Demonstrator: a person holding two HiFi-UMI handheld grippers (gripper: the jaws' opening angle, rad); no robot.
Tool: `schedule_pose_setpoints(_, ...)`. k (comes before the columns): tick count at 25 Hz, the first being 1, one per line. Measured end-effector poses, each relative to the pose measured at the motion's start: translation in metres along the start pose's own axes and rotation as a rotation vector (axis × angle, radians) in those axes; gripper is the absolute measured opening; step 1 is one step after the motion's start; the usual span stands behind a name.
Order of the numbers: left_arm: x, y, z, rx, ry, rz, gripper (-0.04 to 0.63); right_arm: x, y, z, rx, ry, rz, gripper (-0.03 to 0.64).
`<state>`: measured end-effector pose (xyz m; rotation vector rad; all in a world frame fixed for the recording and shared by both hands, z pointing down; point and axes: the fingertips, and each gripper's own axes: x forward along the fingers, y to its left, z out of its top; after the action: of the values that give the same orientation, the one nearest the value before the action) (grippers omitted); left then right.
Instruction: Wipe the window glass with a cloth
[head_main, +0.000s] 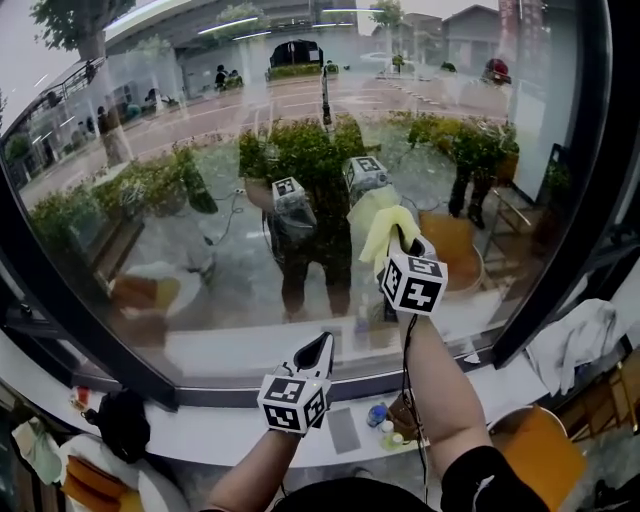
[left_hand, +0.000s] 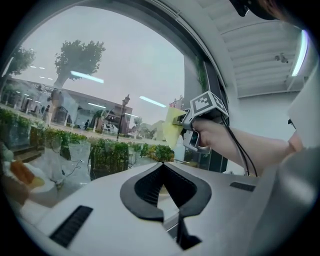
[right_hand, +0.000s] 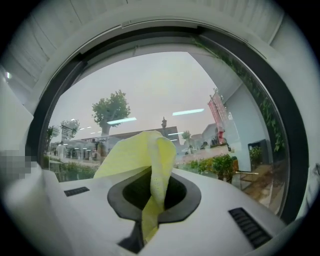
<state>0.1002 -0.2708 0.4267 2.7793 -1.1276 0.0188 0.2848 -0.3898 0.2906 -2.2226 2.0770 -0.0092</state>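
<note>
One yellow cloth (head_main: 385, 222), judged soft and light, is clamped mid-fold by the right gripper (head_main: 402, 245) at the window glass (head_main: 180, 200); the left gripper (head_main: 318, 352) is held closed, empty.

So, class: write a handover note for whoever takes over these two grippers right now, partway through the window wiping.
Left gripper: fingers together, nothing between them, held low over the ledge.
Right gripper: shut on the yellow cloth, raised to the window glass, right of centre.
Done: the cloth is in hand and up at the glass. How much has been wiped cannot be told.
Left: wipe across the pane; the left gripper is probably not needed.
</note>
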Motion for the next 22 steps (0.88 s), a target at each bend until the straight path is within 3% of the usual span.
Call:
schedule_pose_setpoints(7, 0.046, -0.053, -0.005, -0.017, 0.000, -0.039, 0.006, -0.008, -0.081, 0.005, -0.012, 0.005, -0.046, 0.032)
schedule_pose_setpoints(22, 0.095, -0.092, -0.022, -0.021, 0.049, -0.132, 0.006, -0.015, -0.164, 0.002, -0.053, 0.002, -0.150, 0.032)
